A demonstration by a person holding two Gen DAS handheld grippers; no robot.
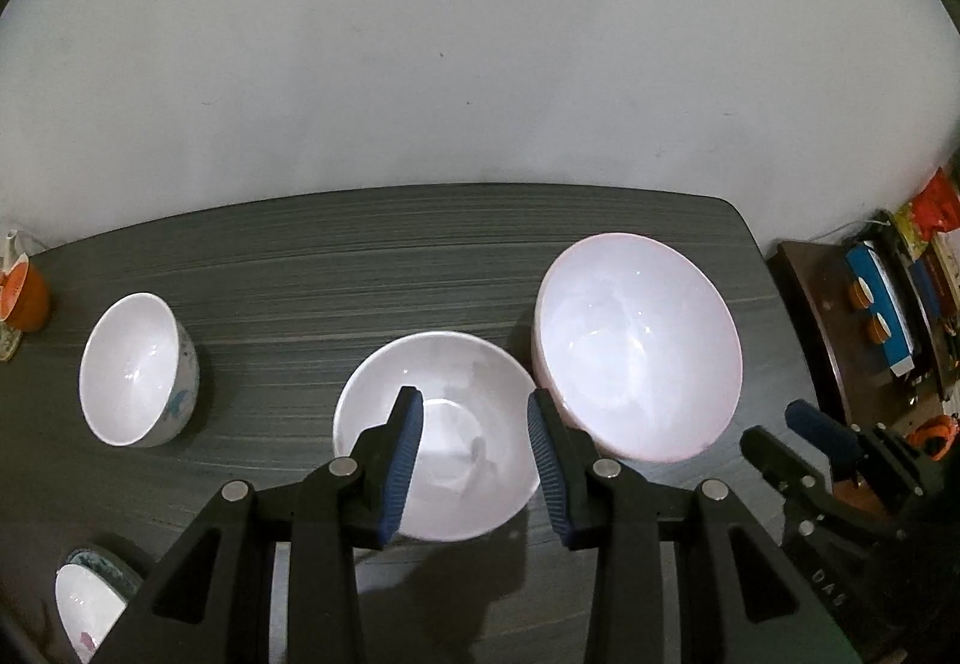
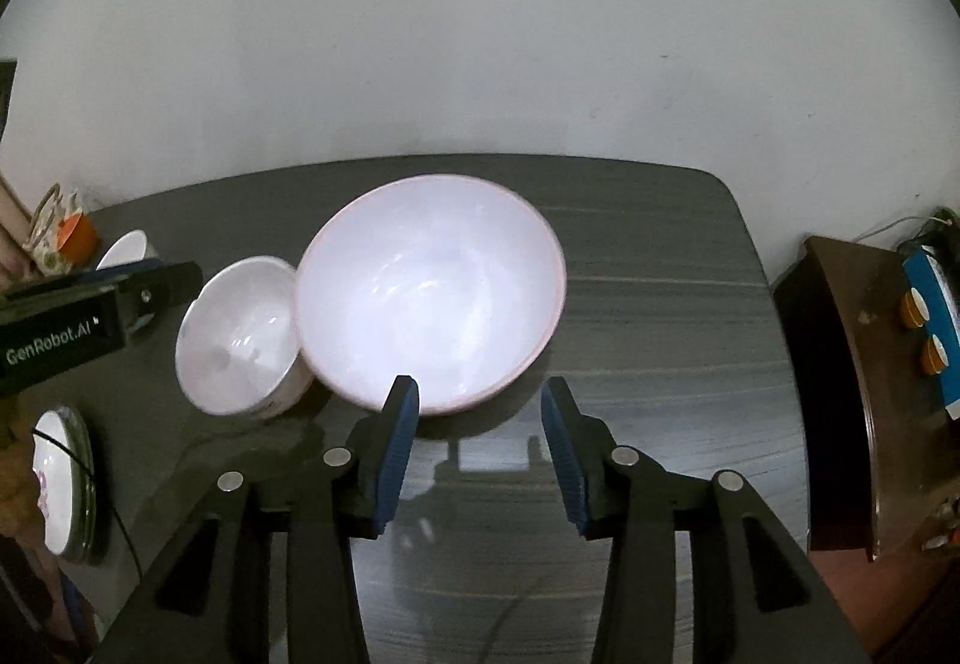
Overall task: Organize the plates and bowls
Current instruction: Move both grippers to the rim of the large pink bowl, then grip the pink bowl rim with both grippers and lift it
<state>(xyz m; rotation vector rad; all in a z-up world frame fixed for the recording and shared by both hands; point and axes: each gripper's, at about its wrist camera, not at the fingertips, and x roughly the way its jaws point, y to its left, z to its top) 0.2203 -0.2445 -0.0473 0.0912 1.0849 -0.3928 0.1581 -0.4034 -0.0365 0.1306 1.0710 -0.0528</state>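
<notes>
Left wrist view: the left gripper (image 1: 474, 418) hovers spread over the medium white ceramic bowl (image 1: 437, 436) mid-table, likely lining up its rim.

Right wrist view: the right gripper (image 2: 478, 406), spread and empty, faces the large pink-rimmed bowl (image 2: 431, 289), probably the nesting base.

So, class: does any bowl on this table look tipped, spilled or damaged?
Nothing stands out. The large pink bowl, the medium bowl and the small patterned bowl all sit upright and empty on the table; no spill or crack shows.
</notes>
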